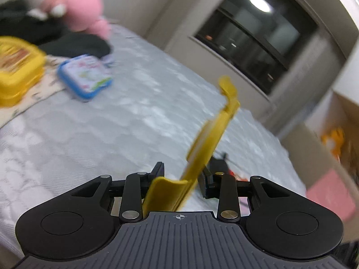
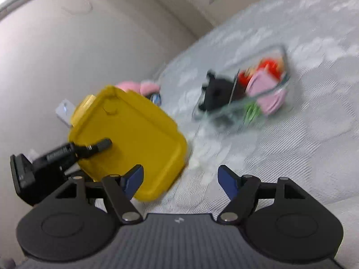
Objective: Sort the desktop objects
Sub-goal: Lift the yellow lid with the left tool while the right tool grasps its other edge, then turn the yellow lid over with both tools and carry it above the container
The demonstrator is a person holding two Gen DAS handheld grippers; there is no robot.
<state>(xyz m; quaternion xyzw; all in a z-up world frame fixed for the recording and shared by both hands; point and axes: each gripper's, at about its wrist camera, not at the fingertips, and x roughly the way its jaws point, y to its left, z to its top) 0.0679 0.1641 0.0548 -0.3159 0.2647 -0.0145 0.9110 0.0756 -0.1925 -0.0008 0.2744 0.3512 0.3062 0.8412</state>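
Observation:
My left gripper [image 1: 181, 174] is shut on a yellow plastic lid [image 1: 211, 132], held edge-on and raised above the grey patterned bed. The right wrist view shows the same lid [image 2: 134, 134] broadside, with the left gripper's fingers [image 2: 98, 145] clamped on its left edge. My right gripper [image 2: 180, 179] is open and empty, just below and right of the lid. A clear container [image 2: 253, 92] holding red, pink, green and black items sits on the bed further ahead. A yellow box [image 1: 18, 69] and a blue-rimmed tin [image 1: 85, 78] lie at the left.
A pink plush toy [image 1: 74, 6] and black clothing [image 1: 76, 44] lie at the far end of the bed. A dark window [image 1: 258, 38] is in the wall behind. A cardboard box [image 1: 325, 148] stands right of the bed. Both views are motion-blurred.

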